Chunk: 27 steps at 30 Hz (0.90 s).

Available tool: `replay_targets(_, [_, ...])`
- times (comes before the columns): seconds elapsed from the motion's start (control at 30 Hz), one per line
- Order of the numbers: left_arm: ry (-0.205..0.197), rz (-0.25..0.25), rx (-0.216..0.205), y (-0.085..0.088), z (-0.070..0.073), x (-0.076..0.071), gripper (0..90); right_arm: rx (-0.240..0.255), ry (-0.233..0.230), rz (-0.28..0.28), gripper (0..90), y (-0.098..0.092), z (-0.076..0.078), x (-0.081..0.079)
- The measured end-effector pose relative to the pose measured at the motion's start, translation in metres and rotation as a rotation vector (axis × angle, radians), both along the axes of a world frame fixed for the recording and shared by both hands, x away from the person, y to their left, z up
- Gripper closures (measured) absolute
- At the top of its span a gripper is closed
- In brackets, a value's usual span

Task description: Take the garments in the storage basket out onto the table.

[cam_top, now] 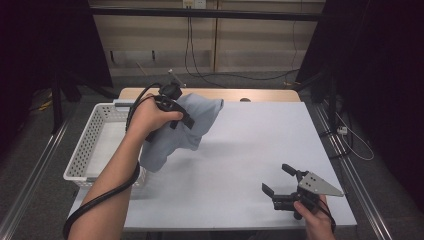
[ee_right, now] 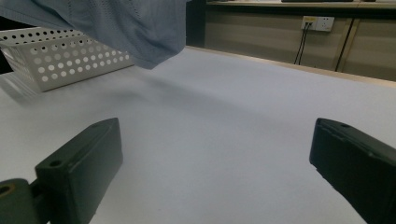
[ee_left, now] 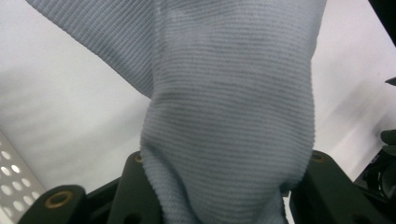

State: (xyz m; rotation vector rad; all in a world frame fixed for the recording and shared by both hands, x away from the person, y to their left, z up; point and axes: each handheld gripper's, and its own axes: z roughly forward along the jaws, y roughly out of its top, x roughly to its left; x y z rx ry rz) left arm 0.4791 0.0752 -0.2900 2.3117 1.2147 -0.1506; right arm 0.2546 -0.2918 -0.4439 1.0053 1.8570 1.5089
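White basket (cam_top: 95,145): perforated, at the desk's (cam_top: 250,150) left edge. Left hand-held gripper (cam_top: 172,107): raised beside the basket, clenched on a bunched fold of blue-grey cloth (cam_top: 192,127). Cloth: hangs from those jaws, its lower end over the basket's near corner and the desk. Right hand-held gripper (cam_top: 277,180): low at the desk's near right, well apart from the cloth, jaws spread wide, grasping nothing.
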Motion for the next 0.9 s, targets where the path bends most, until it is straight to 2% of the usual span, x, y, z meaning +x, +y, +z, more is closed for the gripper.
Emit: replay_targets(0.9, [-0.033,-0.052,-0.002,-0.022,-0.031,-0.005,56.6,0.000,0.000,0.001,2.3,0.000,0.000,0.000])
